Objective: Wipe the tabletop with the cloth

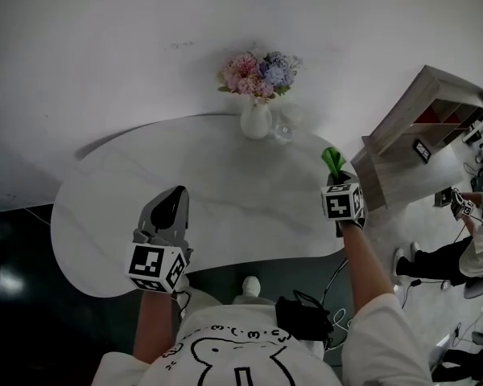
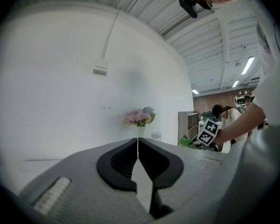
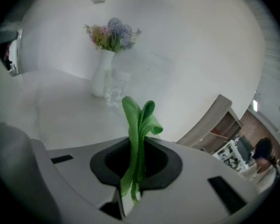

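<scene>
**Head view, looking steeply down.** A pale, rounded table (image 1: 225,191) stands against a white wall (image 1: 105,55). At the table's far edge is a white vase (image 1: 256,121) with pink and blue flowers (image 1: 260,73). A clear glass (image 1: 283,128) stands just to the right of the vase. A wooden shelf unit (image 1: 410,127) stands to the right of the table. At the far right of the frame another person (image 1: 471,252) is partly in view.

**Left gripper** (image 1: 174,199). It is held over the near left part of the table, with its marker cube (image 1: 154,265) at the near end. In the left gripper view the jaws are clenched together. Their black pads (image 2: 119,164) meet along a thin line with nothing between them. Whether the gripper touches the tabletop cannot be told.

**Right gripper** (image 1: 335,175). It is held at the near right edge of the table and points toward the far side. Its jaws are clamped on a green cloth (image 1: 332,160), which sticks out beyond the jaw tips as a folded tuft. In the right gripper view the cloth runs through the gap between the black pads. Its folded top rises past the tips and a shorter end hangs on the near side. The cloth is held above the tabletop, near its right edge and well apart from the vase and glass.
</scene>
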Demonstrator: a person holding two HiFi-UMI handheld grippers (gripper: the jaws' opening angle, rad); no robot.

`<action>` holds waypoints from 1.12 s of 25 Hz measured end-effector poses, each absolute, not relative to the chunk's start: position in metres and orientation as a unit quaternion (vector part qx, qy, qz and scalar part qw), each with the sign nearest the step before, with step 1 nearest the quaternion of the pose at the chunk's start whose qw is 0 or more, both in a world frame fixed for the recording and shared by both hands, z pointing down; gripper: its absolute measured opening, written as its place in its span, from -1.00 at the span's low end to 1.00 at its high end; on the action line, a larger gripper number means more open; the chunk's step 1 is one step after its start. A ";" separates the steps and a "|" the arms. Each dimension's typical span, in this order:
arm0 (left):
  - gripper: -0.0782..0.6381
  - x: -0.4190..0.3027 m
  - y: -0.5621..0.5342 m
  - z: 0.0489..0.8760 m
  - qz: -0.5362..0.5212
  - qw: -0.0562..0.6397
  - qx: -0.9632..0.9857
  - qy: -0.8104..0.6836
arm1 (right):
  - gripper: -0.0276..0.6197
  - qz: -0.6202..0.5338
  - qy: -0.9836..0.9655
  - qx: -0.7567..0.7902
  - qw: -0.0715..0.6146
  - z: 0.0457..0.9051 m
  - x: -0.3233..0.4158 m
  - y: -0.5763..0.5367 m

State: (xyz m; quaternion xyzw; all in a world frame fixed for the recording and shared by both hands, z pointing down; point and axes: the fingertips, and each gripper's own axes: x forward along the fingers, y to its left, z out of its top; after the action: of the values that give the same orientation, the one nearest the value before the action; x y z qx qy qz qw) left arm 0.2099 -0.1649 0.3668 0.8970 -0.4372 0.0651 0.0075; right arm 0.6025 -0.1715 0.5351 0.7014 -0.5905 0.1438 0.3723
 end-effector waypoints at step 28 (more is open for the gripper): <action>-0.72 0.192 -0.153 0.389 0.094 0.041 0.866 -0.490 | -0.78 0.354 -0.492 0.708 0.363 0.613 0.642 -0.192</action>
State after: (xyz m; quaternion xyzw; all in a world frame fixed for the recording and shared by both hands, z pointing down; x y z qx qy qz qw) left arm 0.1921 -0.1529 0.3895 0.8657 -0.4900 0.0939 0.0408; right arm 0.6421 -0.1924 0.6131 0.7081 -0.4916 0.3539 0.3629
